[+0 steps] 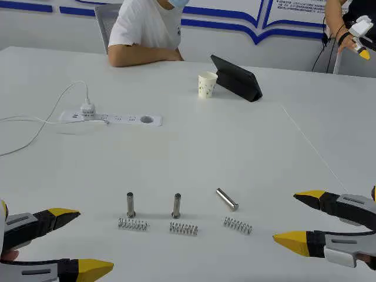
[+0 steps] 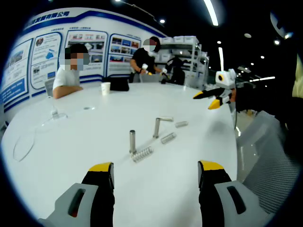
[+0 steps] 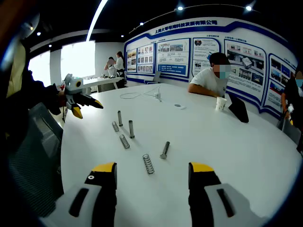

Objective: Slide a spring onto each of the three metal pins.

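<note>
On the white table (image 1: pixel 235 147), the left gripper (image 1: pixel 96 241) and right gripper (image 1: pixel 284 217) gape wide, empty. Between them the left pin (image 1: pixel 130 204) and middle pin (image 1: pixel 177 205) stand upright, the right pin (image 1: pixel 226 199) lies flat, and the springs (image 1: pixel 183 228) lie one before each.

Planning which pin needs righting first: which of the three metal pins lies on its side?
The rightmost pin, nearest the right gripper; the middle pin and the leftmost pin stand upright.

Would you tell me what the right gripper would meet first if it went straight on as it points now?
Probably the nearest spring, lying almost centred ahead of the open right gripper, with the lying pin just beyond. The gripper's height above the table is unclear.
</note>
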